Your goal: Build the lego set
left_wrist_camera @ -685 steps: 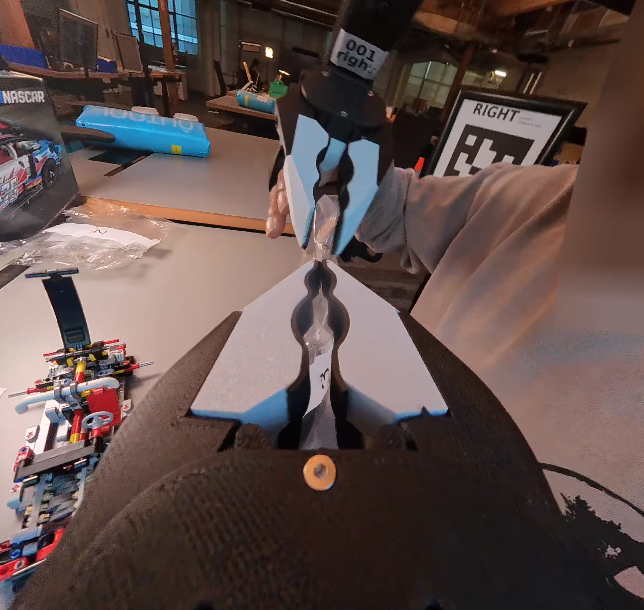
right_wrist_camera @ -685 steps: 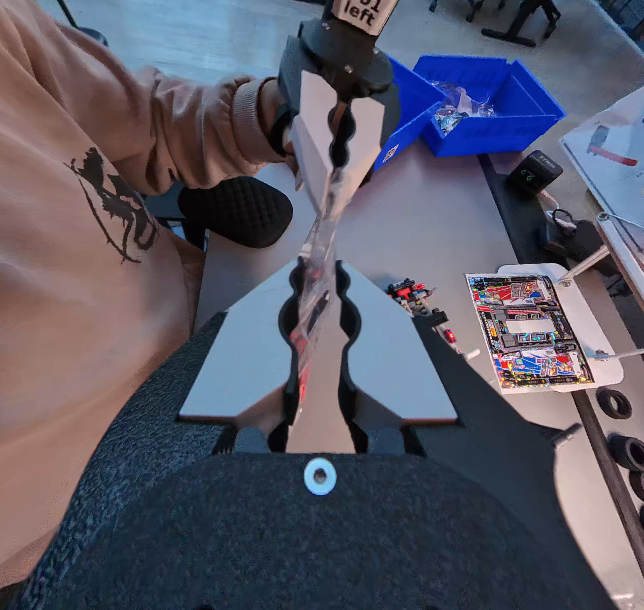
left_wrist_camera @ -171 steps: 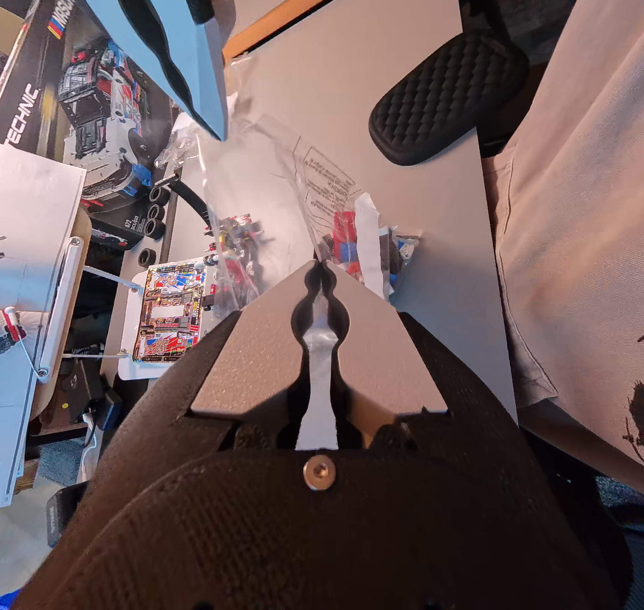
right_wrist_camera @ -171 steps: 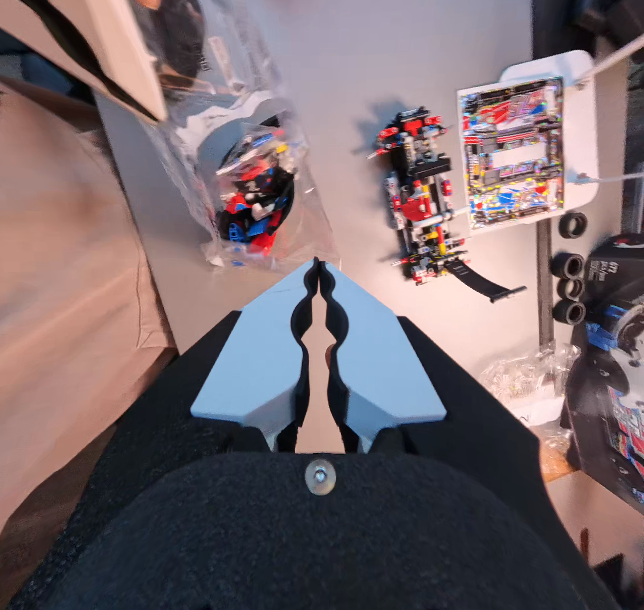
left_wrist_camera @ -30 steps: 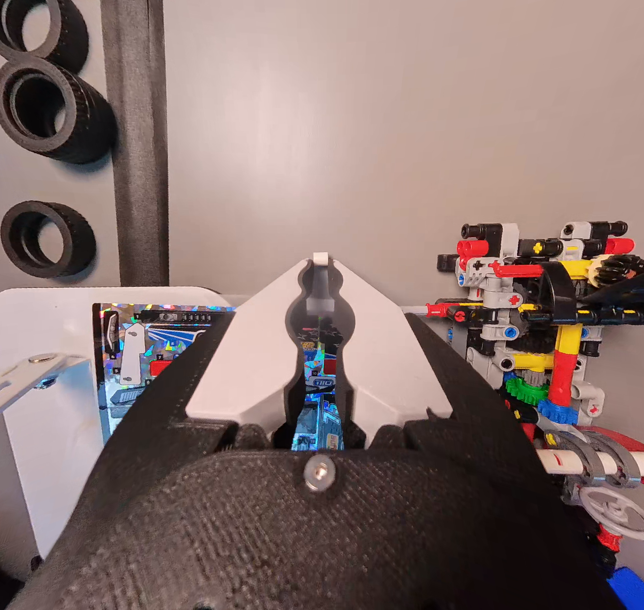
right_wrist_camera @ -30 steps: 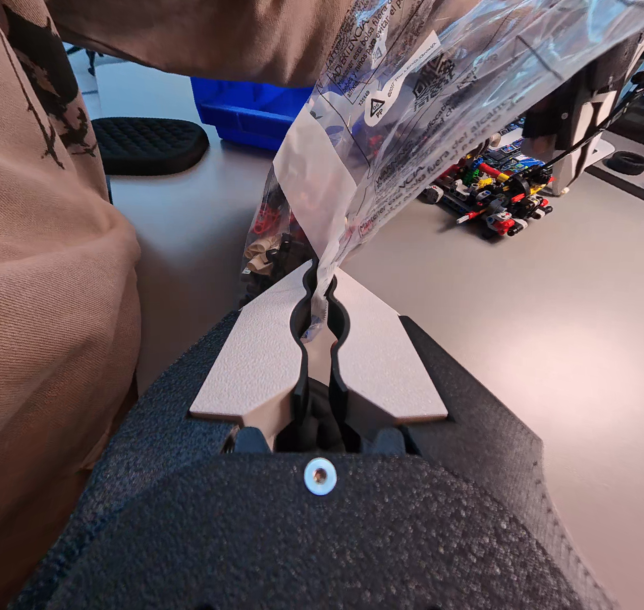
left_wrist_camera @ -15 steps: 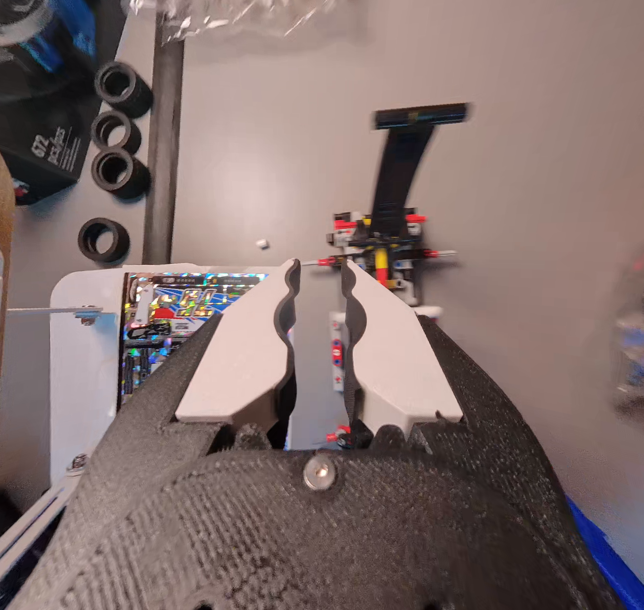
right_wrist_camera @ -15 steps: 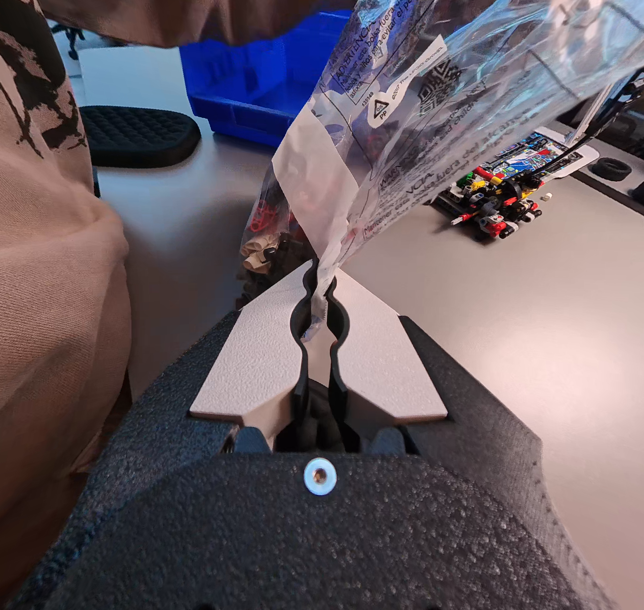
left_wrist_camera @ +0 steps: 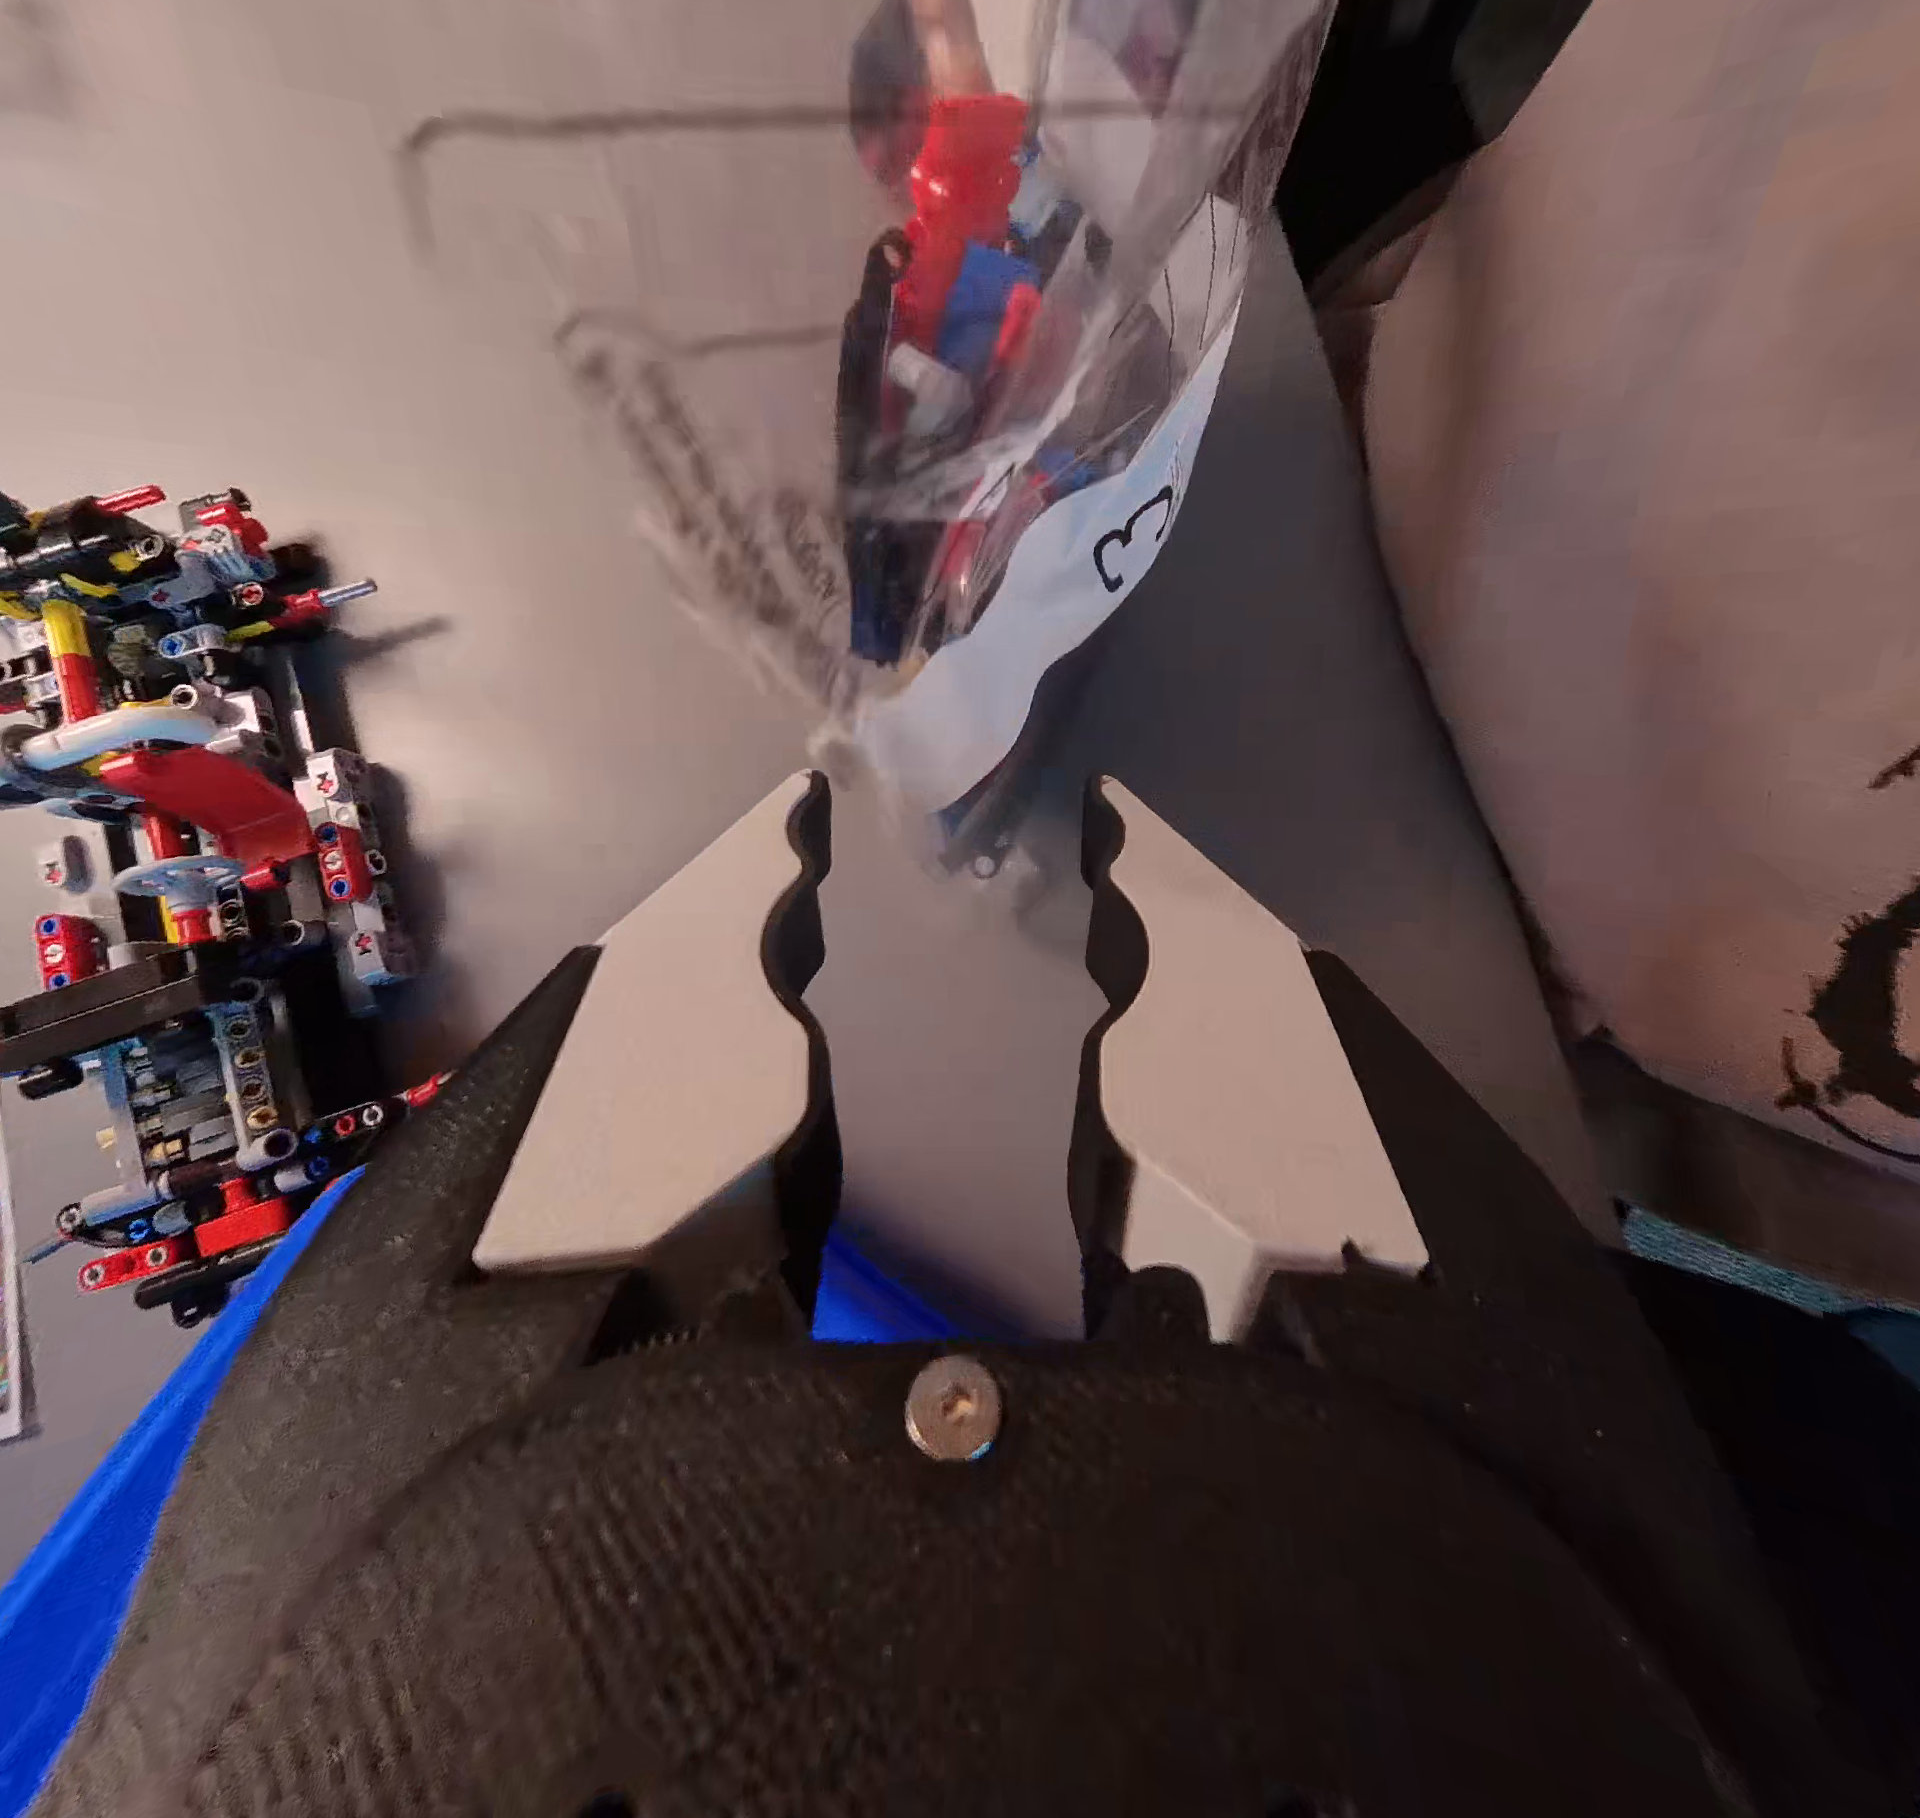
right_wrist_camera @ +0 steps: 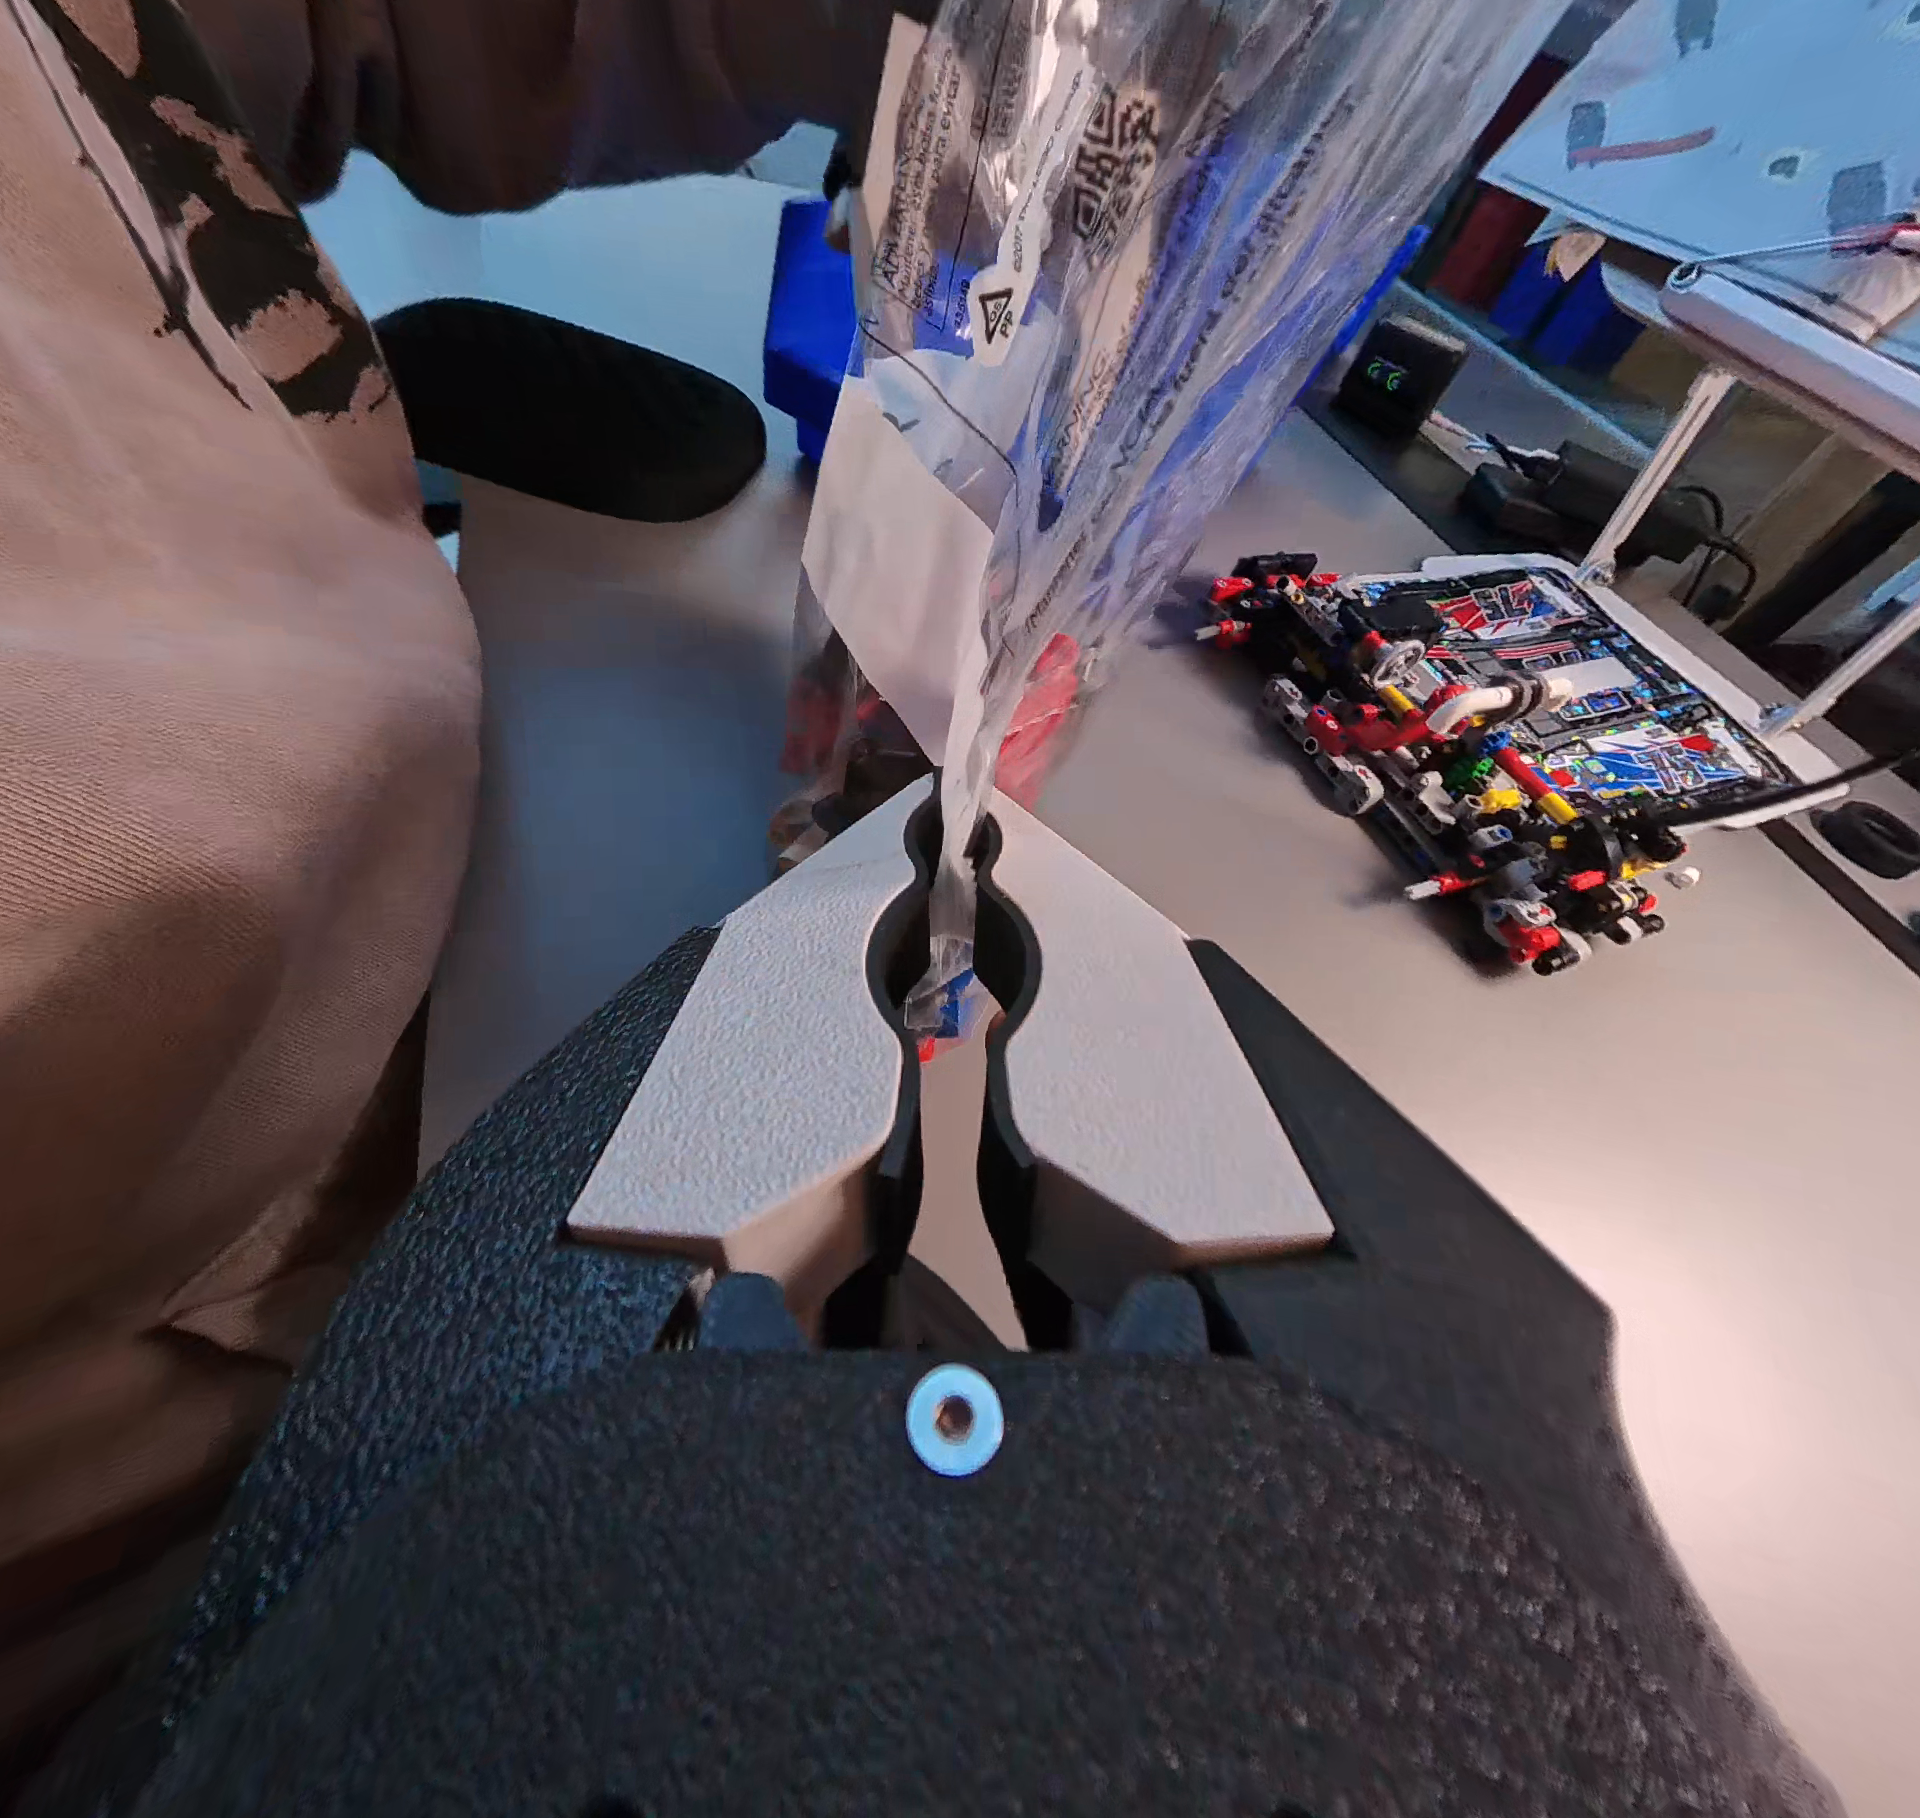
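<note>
Wide apart stand the jaws of the left gripper (left_wrist_camera: 956, 792), empty, aimed at the plastic bag (left_wrist_camera: 997, 438) of pieces. Those of the right gripper (right_wrist_camera: 961, 802) pinch a bag corner, near the table edge by the person. The half-built car (right_wrist_camera: 1455, 760) lies farther in. Opening the bag seems the step; next, left should grip it opposite.

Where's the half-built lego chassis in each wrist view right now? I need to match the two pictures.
Left wrist view: half-built chassis at the left edge, mid-height, partly cut off.
Right wrist view: chassis right of centre, beside the sticker sheet.
Shared landmark: the clear parts bag.
</note>
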`<state>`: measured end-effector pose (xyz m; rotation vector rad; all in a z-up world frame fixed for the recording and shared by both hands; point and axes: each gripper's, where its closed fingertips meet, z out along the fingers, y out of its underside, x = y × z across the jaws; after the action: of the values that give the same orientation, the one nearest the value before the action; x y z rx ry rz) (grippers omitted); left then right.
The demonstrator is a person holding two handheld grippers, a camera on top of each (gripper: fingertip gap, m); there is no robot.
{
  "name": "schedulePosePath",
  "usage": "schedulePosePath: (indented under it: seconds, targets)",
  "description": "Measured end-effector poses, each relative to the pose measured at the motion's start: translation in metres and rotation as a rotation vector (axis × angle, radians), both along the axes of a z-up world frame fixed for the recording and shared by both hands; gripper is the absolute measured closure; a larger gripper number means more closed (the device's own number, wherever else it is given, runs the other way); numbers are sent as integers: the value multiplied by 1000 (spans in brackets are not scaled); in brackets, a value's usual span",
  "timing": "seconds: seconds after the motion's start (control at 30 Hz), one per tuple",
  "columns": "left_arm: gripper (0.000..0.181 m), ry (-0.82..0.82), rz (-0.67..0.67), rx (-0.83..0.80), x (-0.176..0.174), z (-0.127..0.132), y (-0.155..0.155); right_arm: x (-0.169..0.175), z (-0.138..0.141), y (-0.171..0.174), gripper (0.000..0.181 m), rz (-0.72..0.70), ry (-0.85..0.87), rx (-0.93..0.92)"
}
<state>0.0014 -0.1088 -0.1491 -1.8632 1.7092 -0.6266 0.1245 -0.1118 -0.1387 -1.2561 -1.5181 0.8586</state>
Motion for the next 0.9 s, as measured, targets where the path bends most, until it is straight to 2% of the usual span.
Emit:
schedulePosePath:
  seconds: [0.03,0.1,0.17,0.23,0.37,0.47,0.53,0.63,0.73,0.8,0.9]
  targets:
    - [138,1,11,34,4,-2,-4,-3,3,-2,181,16,4,-7]
    - [157,-6,49,109,7,0,-4,-10,13,-4,181,44,18,-26]
    - [166,-60,93,121,4,10,-7,-16,28,-5,181,66,51,-35]
    - [173,-170,157,114,-4,29,-10,-24,48,-6,181,86,84,-43]
    - [177,-429,260,82,-33,85,-28,-50,98,-5,181,116,139,-93]
    - [180,-598,366,79,-68,120,-42,-86,127,1,181,144,167,-270]
    - [181,-660,475,68,-97,130,-47,-118,132,6,181,168,144,-419]
    - [181,-659,697,24,-144,119,-44,-172,108,20,181,159,38,-602]
    - [181,-624,898,-67,-189,88,-34,-219,63,33,181,118,-87,-783]
    - [181,-624,978,-123,-207,67,-27,-240,28,45,181,43,-157,-787]
    - [181,-653,1017,-149,-218,53,-18,-254,-8,54,179,-32,-224,-722]
